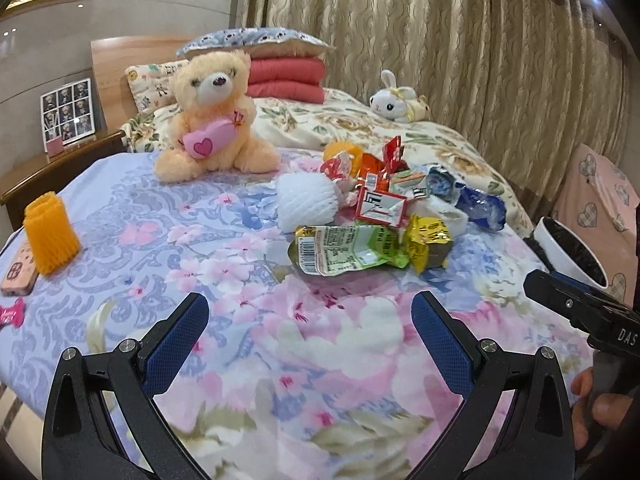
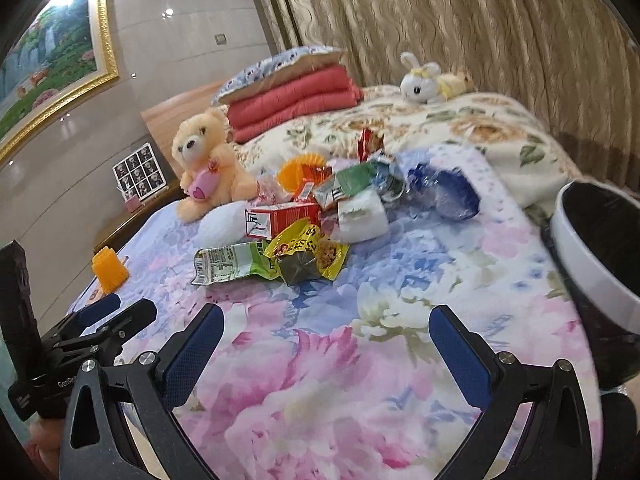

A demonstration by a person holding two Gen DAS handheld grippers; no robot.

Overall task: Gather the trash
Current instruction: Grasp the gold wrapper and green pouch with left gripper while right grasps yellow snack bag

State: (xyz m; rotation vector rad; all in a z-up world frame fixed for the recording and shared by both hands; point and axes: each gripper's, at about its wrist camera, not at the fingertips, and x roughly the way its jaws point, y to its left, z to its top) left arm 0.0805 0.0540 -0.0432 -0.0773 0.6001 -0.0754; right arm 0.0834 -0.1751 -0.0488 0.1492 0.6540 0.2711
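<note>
A bed with a floral cover fills both views, curtains behind it. At its head lie one folded red quilt under a pillow, and two soft toys: a bear and, well apart by the curtains, a rabbit. A bin, white with a black liner, stands at the bed's right edge. The trash sits heaped mid-bed between bear and bin: a white foam net, a red carton, green, yellow and blue wrappers, several more too tangled to count. One orange foam sleeve stands apart on the left, beside a phone. Bare cover separates both grippers from the heap. The left gripper and right gripper each hang with jaws wide apart, empty. Only the left view shows the phone and a pink wrapper; only the right shows the whole framed painting
</note>
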